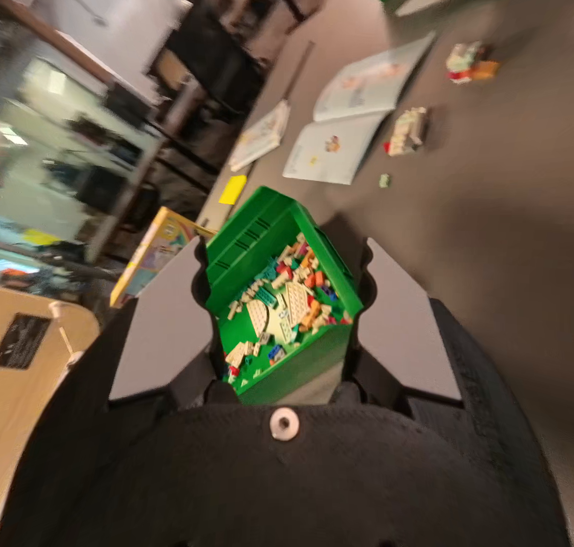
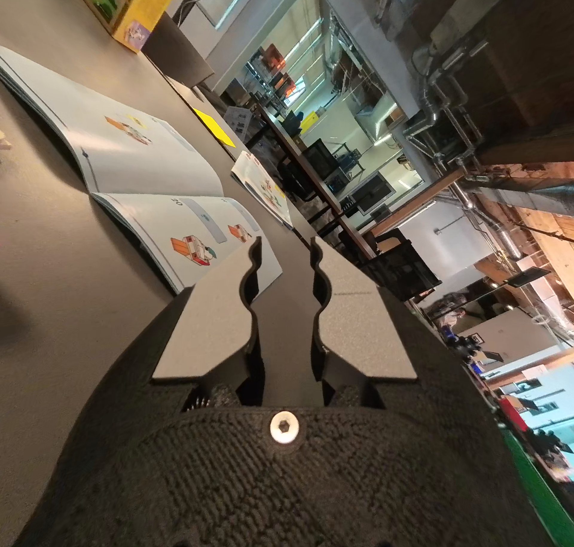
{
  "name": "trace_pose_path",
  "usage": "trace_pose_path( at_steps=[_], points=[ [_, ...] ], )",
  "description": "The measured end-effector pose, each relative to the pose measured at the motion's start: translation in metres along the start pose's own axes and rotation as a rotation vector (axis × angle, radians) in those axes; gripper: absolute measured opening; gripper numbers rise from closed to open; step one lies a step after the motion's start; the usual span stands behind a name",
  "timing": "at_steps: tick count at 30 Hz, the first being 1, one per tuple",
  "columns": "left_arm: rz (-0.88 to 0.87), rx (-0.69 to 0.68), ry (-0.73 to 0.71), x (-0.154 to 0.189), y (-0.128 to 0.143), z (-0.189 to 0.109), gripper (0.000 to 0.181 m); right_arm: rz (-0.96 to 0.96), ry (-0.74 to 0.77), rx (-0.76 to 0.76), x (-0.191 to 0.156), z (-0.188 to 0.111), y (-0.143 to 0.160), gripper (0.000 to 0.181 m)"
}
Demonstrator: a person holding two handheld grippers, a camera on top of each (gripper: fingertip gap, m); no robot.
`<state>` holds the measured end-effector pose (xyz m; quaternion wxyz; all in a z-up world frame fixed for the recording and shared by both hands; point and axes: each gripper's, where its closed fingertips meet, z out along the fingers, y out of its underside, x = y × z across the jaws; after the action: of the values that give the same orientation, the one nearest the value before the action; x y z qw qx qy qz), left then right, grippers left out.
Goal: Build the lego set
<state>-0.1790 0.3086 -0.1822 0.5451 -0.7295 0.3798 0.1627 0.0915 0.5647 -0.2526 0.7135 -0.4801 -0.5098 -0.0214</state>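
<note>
A green bin holds several loose lego pieces, cream, orange, red and blue. My left gripper hangs open above the bin, its fingers wide apart, holding nothing. An open instruction booklet lies on the grey table beyond the bin; it also shows in the right wrist view. Two partly built models stand to the booklet's right. My right gripper is low over the table next to the booklet, jaws apart and empty.
A yellow lego box stands left of the bin; a similar box shows in the right wrist view. A second closed booklet and a yellow sticky note lie near the table's far edge. A small green piece lies loose. Left tips to right tips: about 40 cm.
</note>
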Motion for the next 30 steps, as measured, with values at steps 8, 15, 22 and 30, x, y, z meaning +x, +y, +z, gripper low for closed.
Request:
trace_pose_path(
  at_steps=[8, 15, 22, 30],
  points=[
    [0.226, -0.519, 0.405, -0.004, 0.11, -0.001, 0.103, 0.007, 0.022, 0.005, 0.005, -0.001, -0.001, 0.03],
    [0.314, -0.589, 0.508, 0.006, 0.141, 0.01, 0.084, -0.014, 0.01, 0.001, 0.001, -0.001, -0.001, 0.03],
    [0.433, -0.657, 0.625, 0.013, 0.146, 0.0, 0.018, -0.006, -0.001, 0.007, 0.0, -0.001, -0.001, 0.029],
    [0.423, -0.755, 0.661, 0.035, 0.13, -0.005, 0.009, -0.012, -0.012, 0.009, -0.002, 0.0, -0.001, 0.028]
  ],
)
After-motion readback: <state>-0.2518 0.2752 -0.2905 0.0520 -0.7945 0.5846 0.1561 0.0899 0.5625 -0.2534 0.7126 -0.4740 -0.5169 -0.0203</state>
